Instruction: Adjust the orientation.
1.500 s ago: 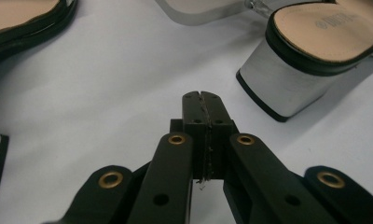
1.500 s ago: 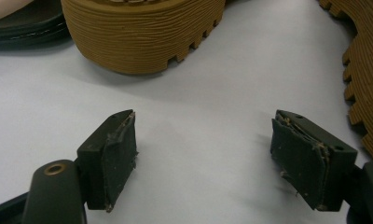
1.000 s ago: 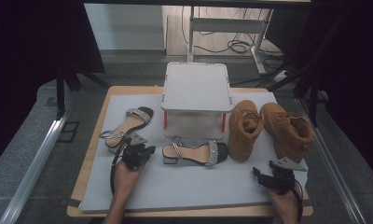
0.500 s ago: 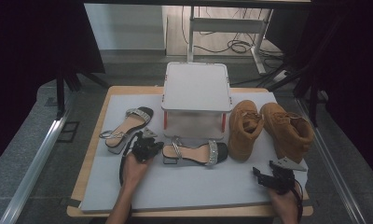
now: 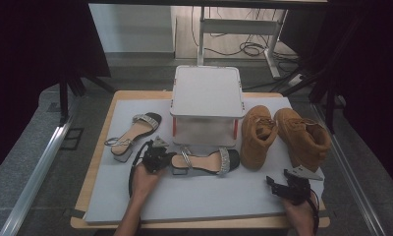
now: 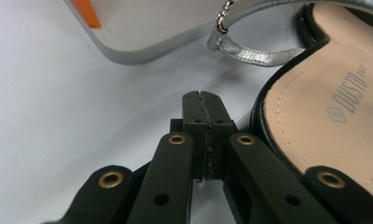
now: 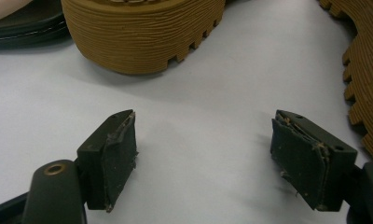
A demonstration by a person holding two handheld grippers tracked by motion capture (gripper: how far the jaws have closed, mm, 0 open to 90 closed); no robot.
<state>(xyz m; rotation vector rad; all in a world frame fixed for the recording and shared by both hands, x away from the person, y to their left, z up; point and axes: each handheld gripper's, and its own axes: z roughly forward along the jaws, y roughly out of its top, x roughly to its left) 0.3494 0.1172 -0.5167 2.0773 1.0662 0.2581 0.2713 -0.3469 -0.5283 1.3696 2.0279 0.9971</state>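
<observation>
High view, left to right. At left centre of the mat [image 5: 194, 196] lies one silver-strapped sandal [image 5: 134, 130], untouched. Just right of it is my left gripper [image 5: 157, 156], jaws pressed fully together with nothing between them; the left gripper view confirms the closed tips [image 6: 202, 100] resting low over the mat. The thing in hand, the second sandal [image 5: 207, 161], lies immediately to the right of these jaws, its heel end nearest me and its long axis running left to right across the frame, toe toward the boots. In the left gripper view its insole [image 6: 329, 112] sits at the right edge, close beside the jaws but, as far as I can tell, not touched. My left hand is by far the nearer; the forearm comes up from the bottom edge, wrist low. Behind stands the white box [image 5: 207, 103]. Further right are two tan boots [image 5: 283, 135]. At lower right my right gripper [image 5: 278, 184] rests on the mat, jaws wide apart and empty, fingers [image 7: 112, 156] facing a boot sole [image 7: 142, 32].
</observation>
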